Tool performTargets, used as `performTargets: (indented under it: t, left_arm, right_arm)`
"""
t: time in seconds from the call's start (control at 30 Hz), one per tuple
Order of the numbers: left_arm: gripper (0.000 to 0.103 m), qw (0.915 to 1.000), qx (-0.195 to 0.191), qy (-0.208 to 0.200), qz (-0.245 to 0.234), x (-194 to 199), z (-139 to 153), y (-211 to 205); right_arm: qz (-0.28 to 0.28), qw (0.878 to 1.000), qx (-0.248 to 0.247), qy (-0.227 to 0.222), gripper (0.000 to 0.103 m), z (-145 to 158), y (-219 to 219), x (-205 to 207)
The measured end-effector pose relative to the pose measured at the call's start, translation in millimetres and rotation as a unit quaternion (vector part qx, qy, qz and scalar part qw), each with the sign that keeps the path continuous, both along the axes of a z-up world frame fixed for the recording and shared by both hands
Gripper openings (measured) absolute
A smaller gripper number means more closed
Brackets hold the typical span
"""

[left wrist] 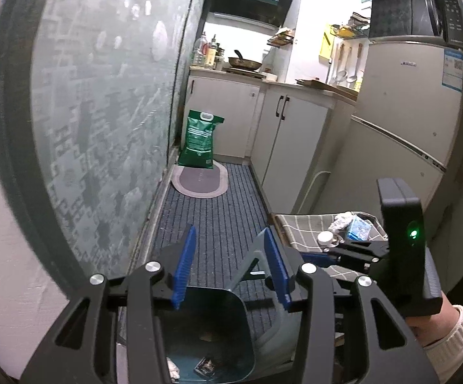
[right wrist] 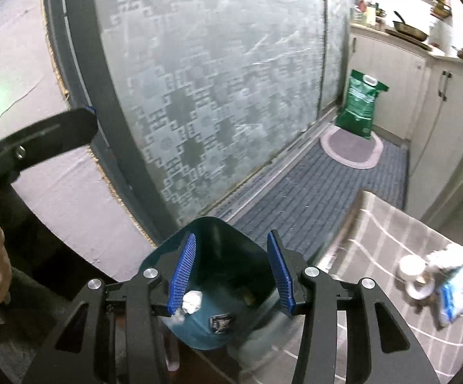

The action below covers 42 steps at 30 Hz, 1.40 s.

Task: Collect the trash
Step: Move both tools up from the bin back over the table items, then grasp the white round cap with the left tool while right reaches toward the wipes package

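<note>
Both grippers hang over the teal trash bin on the striped floor mat, each with its fingers released and grasping nothing. Through the right gripper, a crumpled white wad and a dark wrapper lie in the bin. At 3 o'clock of the left gripper, the checked desk carries a blue packet.

Teal bin stands open on the floor by the frosted glass door, and inside it lie a crumpled white wad and a small dark wrapper. More trash waits beside it on the checked cloth: a white cup, a blue packet.
</note>
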<state>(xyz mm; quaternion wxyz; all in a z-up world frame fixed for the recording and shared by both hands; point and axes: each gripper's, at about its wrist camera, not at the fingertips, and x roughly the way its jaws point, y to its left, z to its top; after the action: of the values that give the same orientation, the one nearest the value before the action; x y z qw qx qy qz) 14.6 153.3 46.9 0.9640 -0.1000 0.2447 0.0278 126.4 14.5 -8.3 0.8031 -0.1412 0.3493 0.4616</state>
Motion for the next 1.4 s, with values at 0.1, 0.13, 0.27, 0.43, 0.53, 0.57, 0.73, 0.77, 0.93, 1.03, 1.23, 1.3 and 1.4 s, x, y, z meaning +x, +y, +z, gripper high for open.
performTargets:
  t: [0.1,0.13,0.27,0.43,0.53,0.57,0.73,0.77,0.93,1.03,1.23,1.3,1.4]
  left_arm:
    - [0.047,0.9999,0.001,0.005,-0.009,9.1,-3.7,-11.5]
    - [0.047,0.9999,0.002,0.006,-0.013,12.8,-5.6,-15.7]
    - [0.047,0.9995,0.001,0.017,-0.025,26.4,-12.3,-30.4]
    - [0.047,0.9989,0.002,0.024,-0.041,40.6,-18.1,-47.3]
    - [0.047,0.9983,0.000,0.030,-0.050,51.3,-22.6,-58.1]
    - [0.047,0.9981,0.000,0.032,-0.052,54.8,-23.2,-61.3]
    - [0.047,0.9965,-0.007,0.047,-0.068,73.6,-35.1,-79.2]
    - [0.047,0.9962,-0.007,0.050,-0.071,76.5,-37.2,-82.5]
    - [0.047,0.9928,0.008,0.076,-0.092,96.6,-56.3,-106.6]
    - [0.047,0.9899,0.018,0.095,-0.103,107.9,-70.0,-118.5]
    - [0.047,0.9860,0.020,0.120,-0.114,124.9,-88.9,-135.9]
    - [0.047,0.9851,0.017,0.124,-0.118,129.4,-91.7,-141.6]
    - [0.047,0.9838,0.015,0.126,-0.127,133.9,-94.1,-151.9]
  right_arm:
    - [-0.012,1.000,-0.001,-0.005,0.047,0.8,-16.1,5.7]
    - [-0.016,1.000,-0.001,-0.006,0.047,0.5,-19.4,7.0]
    - [-0.029,1.000,-0.001,-0.010,0.047,1.8,-37.3,15.4]
    - [-0.048,0.999,0.004,-0.007,0.047,2.9,-60.7,27.2]
    - [-0.068,0.998,0.002,-0.006,0.047,1.1,-77.9,38.3]
    - [-0.073,0.997,0.001,-0.007,0.047,0.7,-82.7,41.2]
    - [-0.099,0.995,-0.007,-0.011,0.047,-0.3,-110.0,54.3]
    - [-0.103,0.994,-0.014,-0.017,0.047,-0.4,-114.2,55.3]
    - [-0.123,0.992,-0.031,-0.022,0.047,-2.0,-146.6,70.9]
    - [-0.132,0.991,-0.034,-0.015,0.047,-4.5,-161.7,82.1]
    - [-0.146,0.989,-0.027,-0.015,0.047,-5.4,-184.0,96.1]
    - [-0.143,0.989,-0.031,-0.011,0.047,-10.1,-188.3,97.3]
    - [-0.141,0.989,-0.040,-0.015,0.047,-14.7,-194.8,95.4]
